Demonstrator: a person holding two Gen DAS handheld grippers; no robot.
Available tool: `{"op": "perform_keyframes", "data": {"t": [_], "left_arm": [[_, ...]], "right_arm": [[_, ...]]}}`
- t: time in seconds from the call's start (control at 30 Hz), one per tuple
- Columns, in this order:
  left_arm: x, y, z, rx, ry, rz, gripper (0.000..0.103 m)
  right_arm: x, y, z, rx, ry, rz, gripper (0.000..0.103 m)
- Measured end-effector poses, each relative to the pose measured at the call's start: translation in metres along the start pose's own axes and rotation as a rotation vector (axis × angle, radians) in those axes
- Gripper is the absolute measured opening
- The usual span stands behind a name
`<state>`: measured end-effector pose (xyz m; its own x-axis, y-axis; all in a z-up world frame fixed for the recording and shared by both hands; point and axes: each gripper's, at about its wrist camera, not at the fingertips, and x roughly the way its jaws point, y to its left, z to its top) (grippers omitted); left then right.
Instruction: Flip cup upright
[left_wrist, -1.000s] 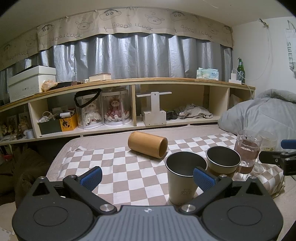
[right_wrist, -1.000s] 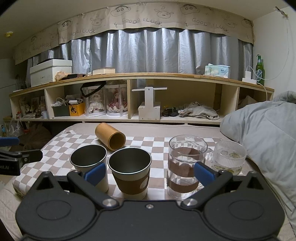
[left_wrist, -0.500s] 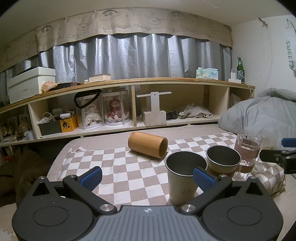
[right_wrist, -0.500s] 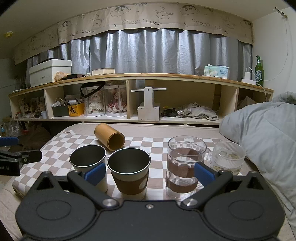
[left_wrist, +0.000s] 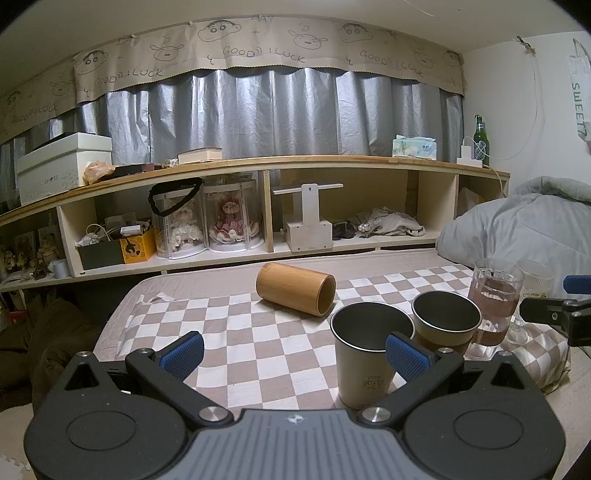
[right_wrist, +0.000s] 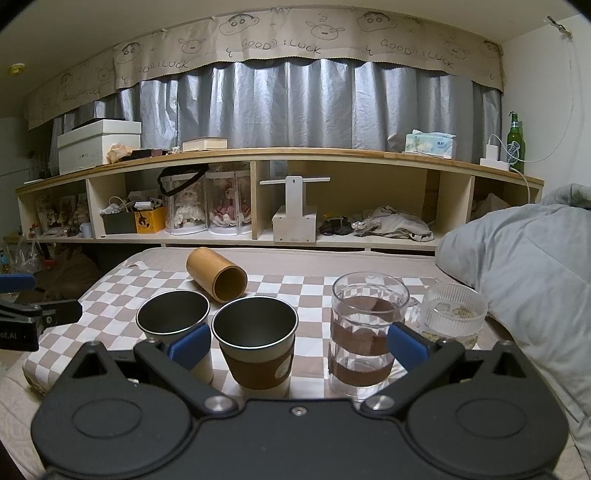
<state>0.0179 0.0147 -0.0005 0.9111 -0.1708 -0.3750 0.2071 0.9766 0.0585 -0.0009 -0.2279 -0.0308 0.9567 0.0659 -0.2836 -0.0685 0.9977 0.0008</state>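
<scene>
The tan cylindrical bamboo cup lies on its side on the brown-and-white checkered cloth toward the bed's far edge — mouth facing the upright steel cups. The left tool and right tool both gape wide, holding nothing — well short of it.

Home bedroom, lived-in. Grey duvet heaped at right, on a bed w/ checked cloth spread over it. Low wooden shelf unit along the wall holds personal stuff — dolls in clear cases, shoe box, book, tissue pack, green beer bottle, phone charger plugged in w/ cable. Silver curtains behind, topped by cartoon "GOOD LUCK" valance — domestic decor, not a lab or shop.
</scene>
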Motion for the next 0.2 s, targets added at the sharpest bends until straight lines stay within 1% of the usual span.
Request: {"op": "perform_keyframes", "data": {"t": [0.2], "left_arm": [[0.0006,0.0014,0.0002,-0.007,0.001,0.004,0.103]], "right_arm": [[0.0,0.0001,-0.0001,0.001,-0.001,0.0,0.103]]}}
